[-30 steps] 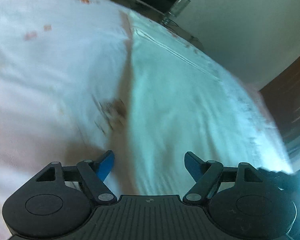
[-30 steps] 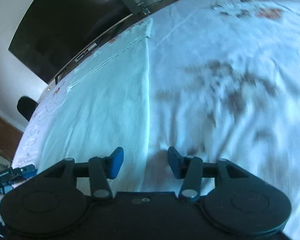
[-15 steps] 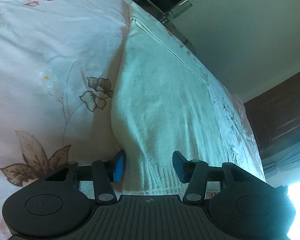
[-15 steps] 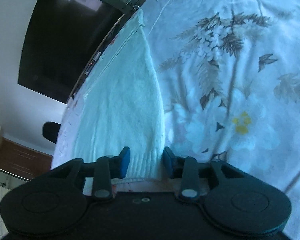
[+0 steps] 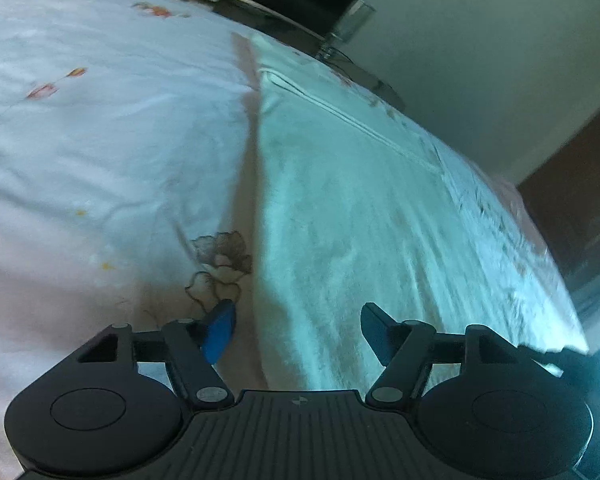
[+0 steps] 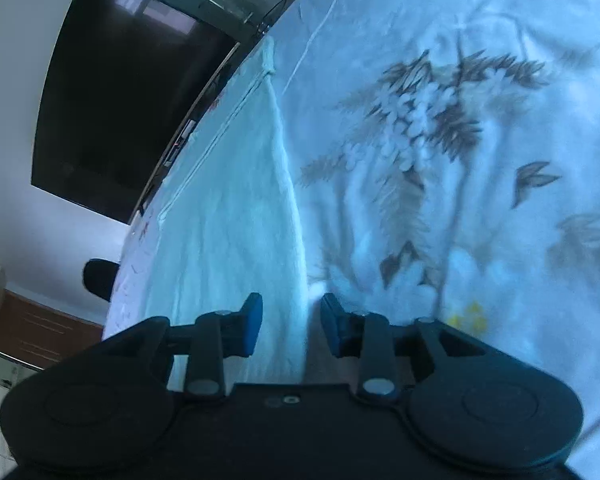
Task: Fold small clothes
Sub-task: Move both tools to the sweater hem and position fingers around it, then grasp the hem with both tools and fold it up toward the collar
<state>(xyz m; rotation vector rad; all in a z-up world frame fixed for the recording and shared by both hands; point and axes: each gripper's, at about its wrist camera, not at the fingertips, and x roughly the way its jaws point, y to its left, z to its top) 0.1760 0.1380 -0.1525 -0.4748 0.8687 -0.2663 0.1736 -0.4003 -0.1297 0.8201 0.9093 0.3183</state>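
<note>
Pale knit garment (image 5: 360, 208) flat on floral bedsheet (image 5: 100, 120), lengthwise fold apparently in, cross fold still to do (my read). Left gripper (image 5: 298, 330) jaws opening, wide, straddling near-left hem corner, pads off cloth. Right gripper (image 6: 290, 326) narrow around right hem edge; real pinch unclear. TV (image 6: 120, 120) only in right view.

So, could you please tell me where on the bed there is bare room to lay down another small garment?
Bare floral bedsheet lies on the right gripper side of the pale knitted garment, and more on the left gripper side, up to the bed's far edge. The middle is taken: the garment runs along it between both grippers.
</note>
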